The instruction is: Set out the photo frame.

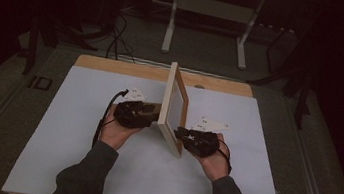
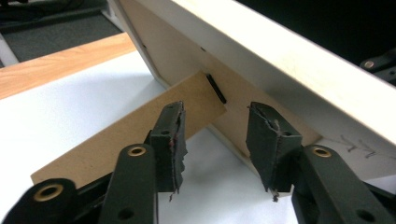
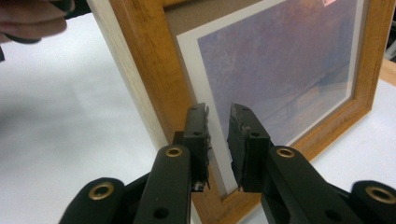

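Note:
A wooden picture frame stands upright on the white table cover, propped by a brown fold-out stand at its back. My left gripper is behind the frame; its jaws stand well apart, the left pad just by the stand's edge and nothing pressed between them. My right gripper faces the frame's front near its lower corner. In the right gripper view its jaws are a narrow gap apart before the glass and white mat, gripping nothing. The picture shows a bluish scene.
The white cover spreads over a wooden table. Beyond the far edge are a white table base and cables on the floor. Fingers of the other hand appear past the frame's edge.

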